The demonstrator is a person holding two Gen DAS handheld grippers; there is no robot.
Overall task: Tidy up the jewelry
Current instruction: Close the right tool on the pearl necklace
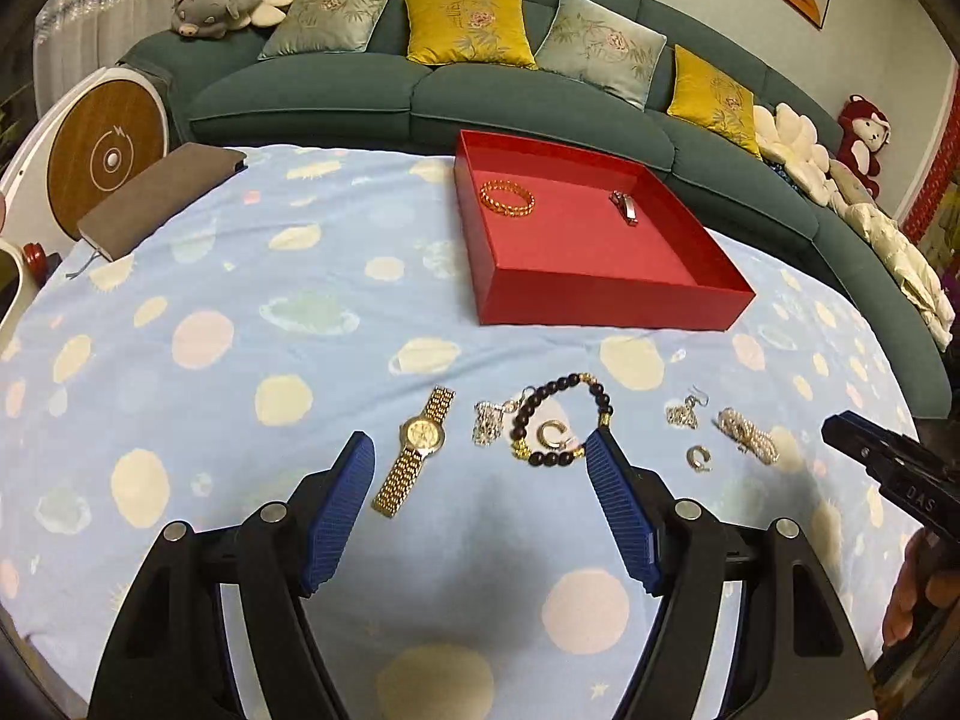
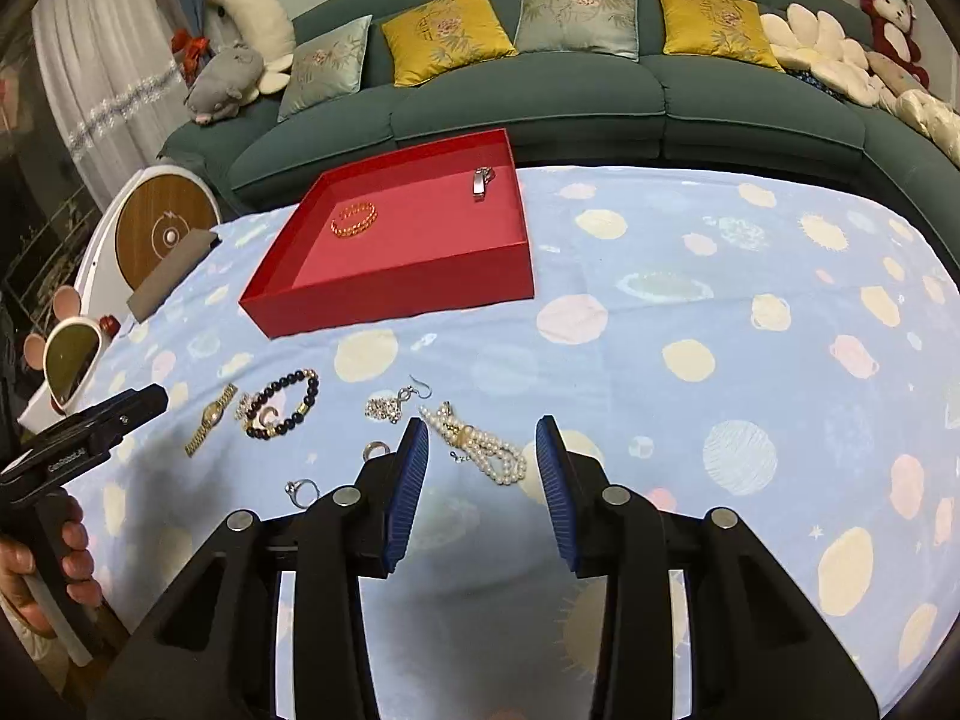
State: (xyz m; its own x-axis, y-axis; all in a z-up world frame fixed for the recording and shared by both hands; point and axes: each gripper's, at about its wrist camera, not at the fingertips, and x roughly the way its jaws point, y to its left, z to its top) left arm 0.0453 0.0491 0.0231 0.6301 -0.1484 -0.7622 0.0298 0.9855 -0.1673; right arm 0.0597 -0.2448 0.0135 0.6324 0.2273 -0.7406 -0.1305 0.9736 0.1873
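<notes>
Right wrist | left gripper (image 2: 144, 399) label "GenRobot.AI" | red tray (image 2: 390, 306) unmarked

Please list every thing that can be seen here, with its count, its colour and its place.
red box: 1, red, far middle of cloth
orange bracelet: 1, in box
silver clasp piece: 1, in box
gold watch: 1, near left
dark bead bracelet: 1, beside watch
pearl strand: 1, white, between right fingers
brown notebook: 1, far left
sofa: 1, green, behind
left gripper: open, black and blue
right gripper: open, black and blue
</notes>
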